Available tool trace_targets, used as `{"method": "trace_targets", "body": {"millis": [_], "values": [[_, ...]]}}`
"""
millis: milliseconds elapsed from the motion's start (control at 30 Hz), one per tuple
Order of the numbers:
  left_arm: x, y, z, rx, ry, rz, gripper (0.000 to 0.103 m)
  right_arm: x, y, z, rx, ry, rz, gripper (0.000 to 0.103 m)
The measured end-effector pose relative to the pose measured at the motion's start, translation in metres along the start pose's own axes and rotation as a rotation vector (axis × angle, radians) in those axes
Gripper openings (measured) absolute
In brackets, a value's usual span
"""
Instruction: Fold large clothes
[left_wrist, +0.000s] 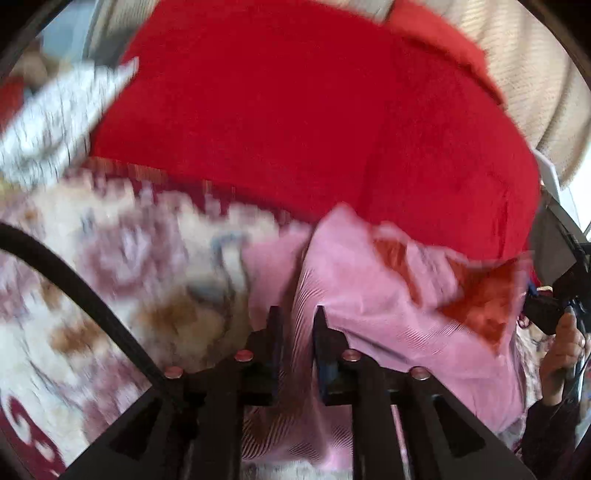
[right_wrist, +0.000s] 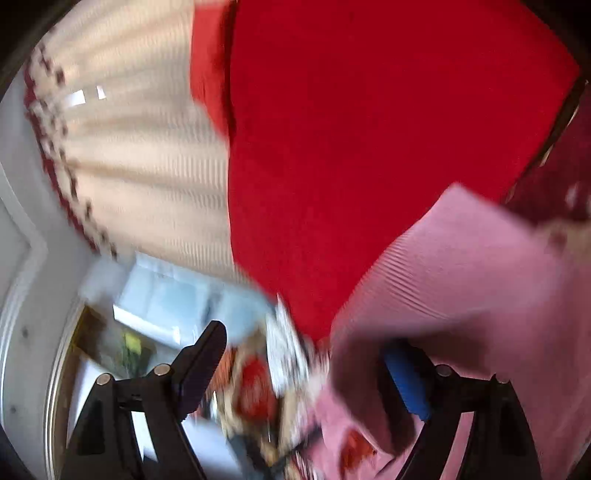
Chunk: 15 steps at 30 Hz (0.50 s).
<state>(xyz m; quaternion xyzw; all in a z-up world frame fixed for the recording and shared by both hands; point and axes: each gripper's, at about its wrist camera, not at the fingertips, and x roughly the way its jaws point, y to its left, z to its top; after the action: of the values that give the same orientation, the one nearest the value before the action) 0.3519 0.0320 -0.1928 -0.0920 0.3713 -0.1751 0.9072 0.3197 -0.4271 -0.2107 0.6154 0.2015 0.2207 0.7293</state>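
Observation:
A pink ribbed garment (left_wrist: 388, 295) with a red patch lies over a floral bedspread (left_wrist: 110, 266), in front of a red blanket (left_wrist: 295, 122). My left gripper (left_wrist: 297, 317) is shut on a fold of the pink garment, which bunches between the fingers. In the right wrist view the pink garment (right_wrist: 480, 280) drapes over the right finger. My right gripper (right_wrist: 314, 354) has its jaws wide apart. The view is blurred by motion. The right gripper and the hand that holds it also show at the right edge of the left wrist view (left_wrist: 561, 306).
A cream curtain (right_wrist: 129, 155) hangs to the left of the red blanket (right_wrist: 369, 129). A white patterned cloth (left_wrist: 55, 122) lies at the far left. A black cable (left_wrist: 74, 288) crosses the bedspread. Cluttered items (right_wrist: 255, 391) lie below the right gripper.

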Motion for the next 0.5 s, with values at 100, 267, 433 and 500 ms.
{"method": "trace_targets", "body": {"millis": [100, 267, 433, 500], "values": [[-0.012, -0.011, 0.010, 0.038, -0.101, 0.013, 0.079, -0.012, -0.010, 0.003, 0.020, -0.023, -0.012, 0.087], [0.028, -0.030, 0.034, 0.074, 0.023, 0.043, 0.079, -0.016, -0.010, -0.009, -0.020, 0.048, -0.098, 0.087], [0.074, -0.062, 0.031, 0.232, 0.137, 0.172, 0.079, -0.022, -0.015, -0.019, -0.005, 0.111, -0.177, 0.087], [0.088, -0.071, 0.025, 0.294, 0.161, 0.188, 0.079, -0.022, -0.017, -0.015, 0.008, 0.126, -0.209, 0.087]]}}
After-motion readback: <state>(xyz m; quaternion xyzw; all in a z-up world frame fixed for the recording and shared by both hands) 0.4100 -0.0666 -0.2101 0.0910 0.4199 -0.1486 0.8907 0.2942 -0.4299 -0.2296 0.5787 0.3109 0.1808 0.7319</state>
